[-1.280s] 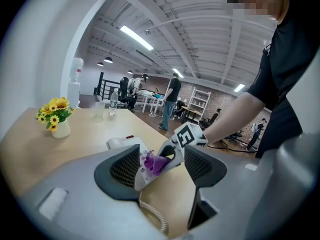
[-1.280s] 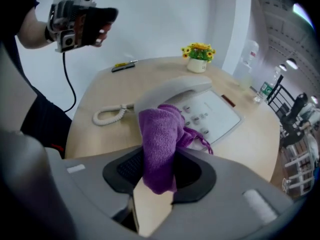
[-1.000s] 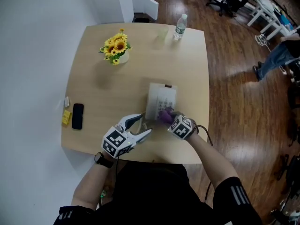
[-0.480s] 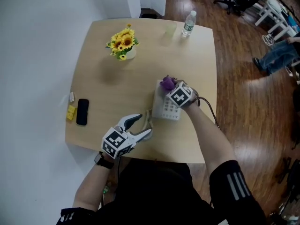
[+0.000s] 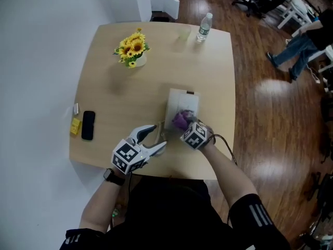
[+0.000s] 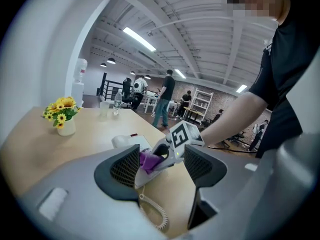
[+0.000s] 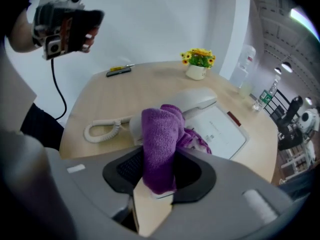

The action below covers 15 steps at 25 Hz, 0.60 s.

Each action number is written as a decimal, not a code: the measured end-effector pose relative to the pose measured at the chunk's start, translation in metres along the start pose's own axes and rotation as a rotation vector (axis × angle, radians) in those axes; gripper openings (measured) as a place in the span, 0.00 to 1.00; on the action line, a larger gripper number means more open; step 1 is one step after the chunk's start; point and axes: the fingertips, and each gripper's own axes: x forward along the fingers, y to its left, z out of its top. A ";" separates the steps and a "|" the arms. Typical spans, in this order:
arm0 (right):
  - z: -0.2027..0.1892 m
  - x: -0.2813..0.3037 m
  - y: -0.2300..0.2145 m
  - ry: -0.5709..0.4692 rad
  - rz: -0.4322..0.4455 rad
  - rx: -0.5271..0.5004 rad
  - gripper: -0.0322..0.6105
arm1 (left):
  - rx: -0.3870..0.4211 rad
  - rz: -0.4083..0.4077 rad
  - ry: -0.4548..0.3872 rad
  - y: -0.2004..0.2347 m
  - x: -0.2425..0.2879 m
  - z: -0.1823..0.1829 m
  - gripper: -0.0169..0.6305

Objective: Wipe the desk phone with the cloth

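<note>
On tan desk (image 5: 112, 113), phone (image 5: 182, 99) (hardwood floor (image 5: 263, 119)).

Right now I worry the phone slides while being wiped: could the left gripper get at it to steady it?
Probably yes. The left gripper is open, empty, close beside the desk phone; only the coiled cord lies between. The right gripper holds the cloth on the phone itself.

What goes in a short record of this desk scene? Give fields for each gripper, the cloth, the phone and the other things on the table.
right gripper: shut on the purple cloth
purple cloth: on the desk phone's near part
desk phone: white, coiled cord at its near end
left gripper: open, empty, left of the phone
other items: sunflowers in a vase, water bottle, black mobile phone
table: light wood
</note>
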 end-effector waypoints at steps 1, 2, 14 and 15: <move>-0.006 0.001 0.011 0.007 0.009 -0.012 0.29 | 0.005 -0.005 0.003 -0.003 0.002 0.002 0.45; -0.011 0.002 0.020 0.013 0.016 -0.022 0.29 | 0.010 -0.011 0.004 -0.005 0.003 0.004 0.45; -0.014 0.002 0.038 0.017 0.039 -0.078 0.30 | 0.039 -0.046 0.022 -0.016 0.011 0.005 0.45; -0.016 0.003 0.037 0.026 0.036 -0.096 0.29 | 0.038 -0.047 0.031 -0.016 0.011 0.005 0.45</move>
